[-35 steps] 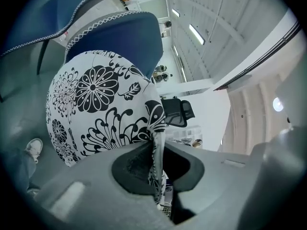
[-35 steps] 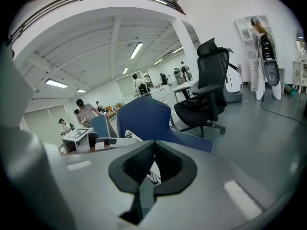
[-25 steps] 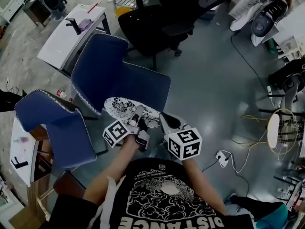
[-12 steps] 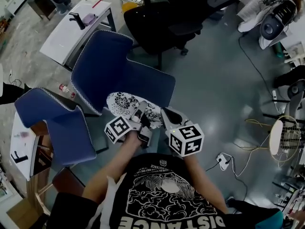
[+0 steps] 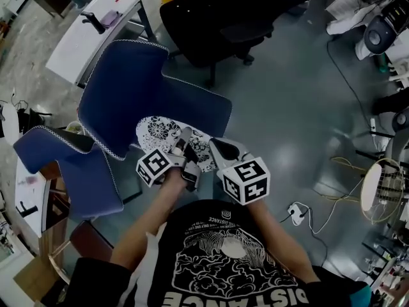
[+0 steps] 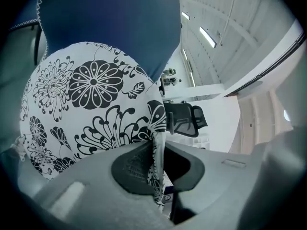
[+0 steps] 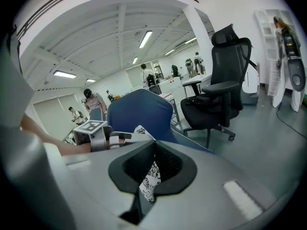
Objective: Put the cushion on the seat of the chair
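While the head view looks down, the left gripper (image 5: 185, 146) and right gripper (image 5: 215, 149) are holding the cushion (image 5: 158, 132) just ahead of them, at the chair (image 5: 144, 94) seat's front edge.
Left gripper view: jaws are clamping the cushion's hem.
Right gripper view: jaws are pinching its edge.

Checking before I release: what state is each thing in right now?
cushion: gripped at its near edge by both grippers, at the chair's front; contact with the seat unclear.
left gripper: shut on cushion.
right gripper: shut on cushion.
chair: upright, seat mostly bare.
office chair: empty.
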`<state>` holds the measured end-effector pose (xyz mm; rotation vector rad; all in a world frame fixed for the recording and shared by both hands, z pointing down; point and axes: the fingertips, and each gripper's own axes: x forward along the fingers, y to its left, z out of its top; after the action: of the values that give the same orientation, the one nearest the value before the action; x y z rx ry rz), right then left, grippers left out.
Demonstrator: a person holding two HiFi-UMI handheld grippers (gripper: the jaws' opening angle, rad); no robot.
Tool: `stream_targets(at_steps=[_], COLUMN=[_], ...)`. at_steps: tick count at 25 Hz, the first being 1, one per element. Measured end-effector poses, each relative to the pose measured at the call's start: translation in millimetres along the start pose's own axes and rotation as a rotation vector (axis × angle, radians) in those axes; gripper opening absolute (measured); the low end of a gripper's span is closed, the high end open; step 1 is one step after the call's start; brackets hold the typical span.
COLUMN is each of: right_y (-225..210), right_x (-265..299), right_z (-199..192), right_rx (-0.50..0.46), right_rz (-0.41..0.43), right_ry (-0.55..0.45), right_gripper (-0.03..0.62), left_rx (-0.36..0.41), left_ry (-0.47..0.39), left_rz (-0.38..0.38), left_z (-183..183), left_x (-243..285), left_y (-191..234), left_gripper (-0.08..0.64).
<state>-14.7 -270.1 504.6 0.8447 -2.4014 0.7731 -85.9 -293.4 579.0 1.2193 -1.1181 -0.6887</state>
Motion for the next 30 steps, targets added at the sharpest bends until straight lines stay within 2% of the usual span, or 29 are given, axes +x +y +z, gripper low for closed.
stream_targets(at_steps=[5,11,23,30], right_y=[-28.4,-56.5,-93.7,-119.1], right_x=[13.9,28.5,77.4,94.5], right_z=[6.4,9.8,4.5,-5.5], right_rx=[-0.023,-0.004,0.008,-0.009], right_rz=[0.028,0.066,0.168,0.23], right_ry=[0.031,0.059,0.161,0.218], right_gripper=[-0.006,-0.006,-0.006,-0.006], left_rx=[-0.011,-0.02,-0.061,-0.065], left_ry=[-0.026,-0.025,-0.146,-0.196], left_rz=[0.034,0.063,0.145,0.158], left_z=[5.2,3.1,37.9,48.5], left_x=[35.5,64.9,119.5,156.6], left_y=[8.7,22.9,62.4,82.4], left_gripper=[0.034,0.049,0.057,0.074])
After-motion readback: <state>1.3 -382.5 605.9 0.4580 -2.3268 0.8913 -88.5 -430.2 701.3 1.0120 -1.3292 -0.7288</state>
